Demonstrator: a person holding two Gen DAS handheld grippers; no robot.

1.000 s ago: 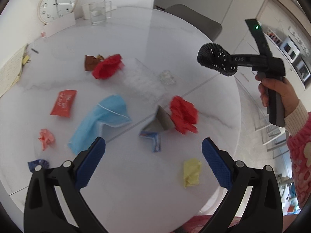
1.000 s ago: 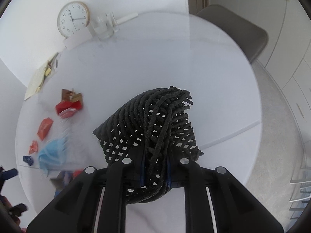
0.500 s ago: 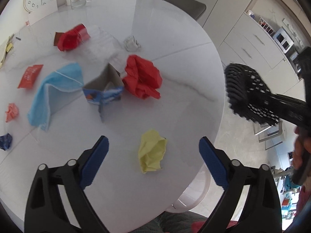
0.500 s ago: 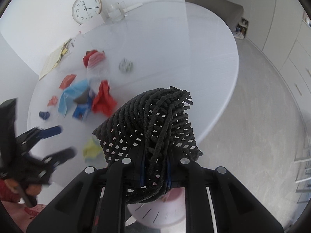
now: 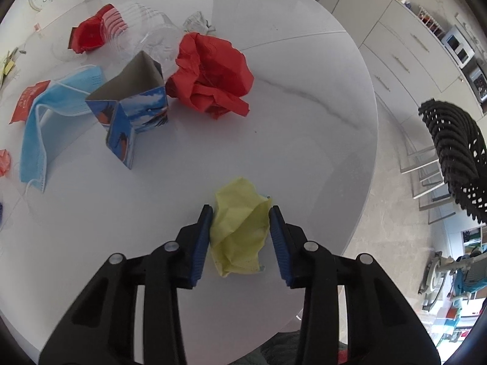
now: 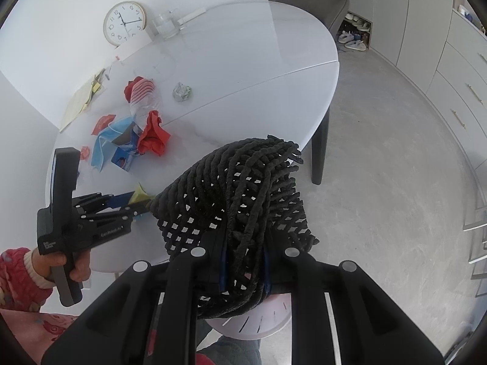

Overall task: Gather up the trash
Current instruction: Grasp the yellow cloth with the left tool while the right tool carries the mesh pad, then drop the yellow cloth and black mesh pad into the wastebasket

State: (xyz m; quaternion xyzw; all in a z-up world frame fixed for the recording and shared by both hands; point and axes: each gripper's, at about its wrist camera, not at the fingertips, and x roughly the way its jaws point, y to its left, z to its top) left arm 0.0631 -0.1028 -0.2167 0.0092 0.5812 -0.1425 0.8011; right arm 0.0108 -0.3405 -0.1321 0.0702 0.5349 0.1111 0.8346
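My left gripper (image 5: 240, 213) straddles a crumpled yellow paper (image 5: 239, 231) on the white round table (image 5: 304, 140); both blue pads touch its sides and it still rests on the table. Farther back lie a crumpled red paper (image 5: 210, 76), an opened blue carton (image 5: 134, 103), a blue face mask (image 5: 51, 112), a red wrapper (image 5: 27, 100) and another red wad (image 5: 91, 30). My right gripper (image 6: 243, 270) is shut on a black mesh bag (image 6: 237, 194), held off the table's near right edge; the bag also shows in the left wrist view (image 5: 453, 158).
A clock (image 6: 123, 22) and glasses (image 6: 166, 26) stand at the table's far edge. A clear plastic cup (image 5: 149, 33) and a foil ball (image 6: 182, 91) lie among the trash. A grey chair (image 6: 316, 0) stands behind the table; cabinets line the right.
My left gripper has come down and forward over the yellow paper and narrowed until its pads touch it. The right gripper with the bag has drawn back off the table's edge.
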